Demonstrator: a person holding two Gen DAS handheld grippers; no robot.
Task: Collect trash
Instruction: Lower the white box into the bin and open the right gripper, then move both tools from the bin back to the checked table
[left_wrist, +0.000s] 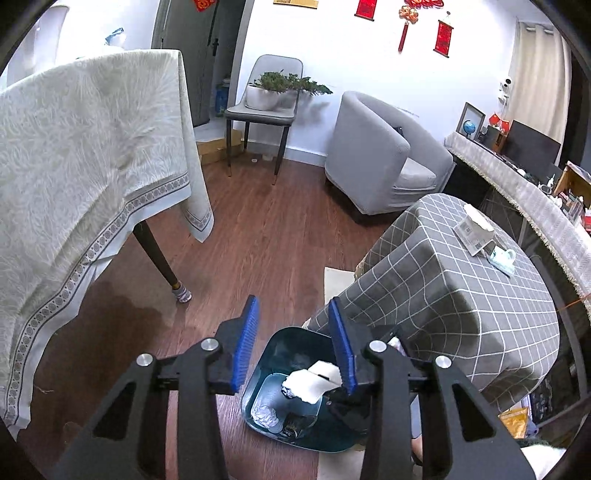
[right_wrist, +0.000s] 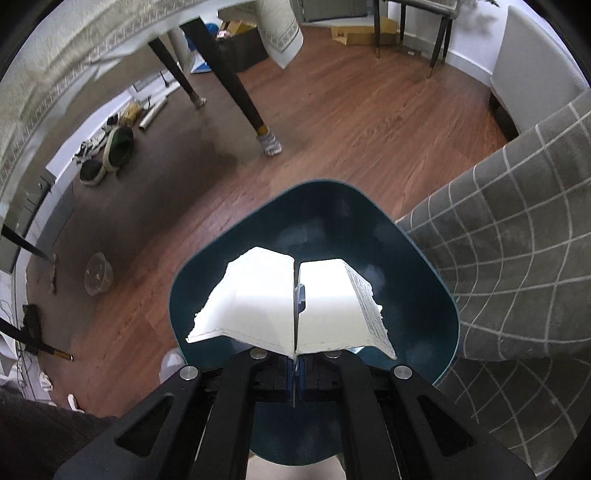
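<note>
A dark teal trash bin (left_wrist: 284, 350) stands on the wood floor beside the checked-cloth table. It holds crumpled foil and dark scraps (left_wrist: 266, 413). My left gripper (left_wrist: 293, 314) is open and empty, above the bin's far rim. My right gripper (right_wrist: 297, 295) is shut on a torn white piece of cardboard (right_wrist: 258, 302) and holds it right over the bin (right_wrist: 317, 206). The same cardboard (left_wrist: 314, 382) shows in the left wrist view, over the bin's mouth.
A low table with a grey checked cloth (left_wrist: 461, 288) stands right of the bin, with a tissue box (left_wrist: 474, 229) and a small packet (left_wrist: 502, 258) on it. A cream-clothed table (left_wrist: 74, 166) with dark legs stands left. A grey armchair (left_wrist: 384, 155) and chair are behind.
</note>
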